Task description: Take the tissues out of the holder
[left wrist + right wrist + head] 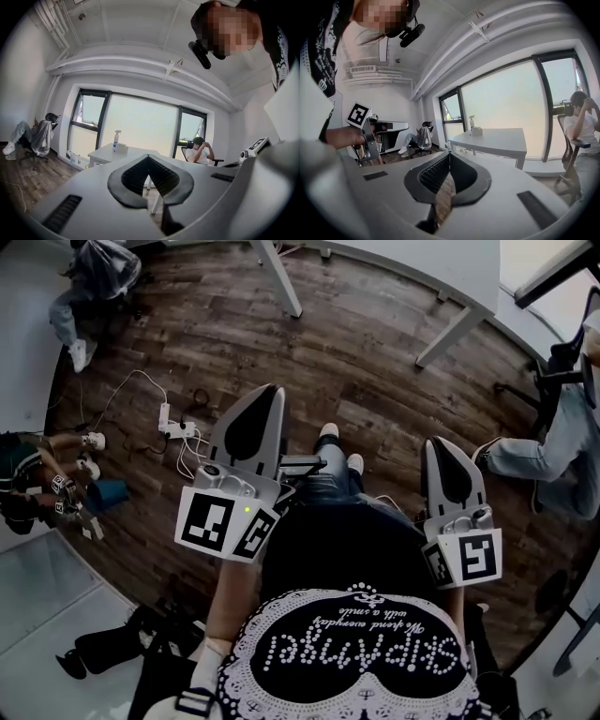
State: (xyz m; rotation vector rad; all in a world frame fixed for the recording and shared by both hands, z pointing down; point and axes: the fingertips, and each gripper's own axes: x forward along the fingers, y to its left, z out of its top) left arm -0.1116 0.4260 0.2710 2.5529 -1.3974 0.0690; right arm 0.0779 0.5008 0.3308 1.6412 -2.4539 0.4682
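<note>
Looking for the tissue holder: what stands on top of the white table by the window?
A spray bottle and a small pale box beside it stand on the table. What the box holds cannot be seen.

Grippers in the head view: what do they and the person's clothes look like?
The left gripper and right gripper are pale grey tapering shells with black ribbed pads. Each carries a white cube with black square markers. The person wears a black top with white beaded lettering.
</note>
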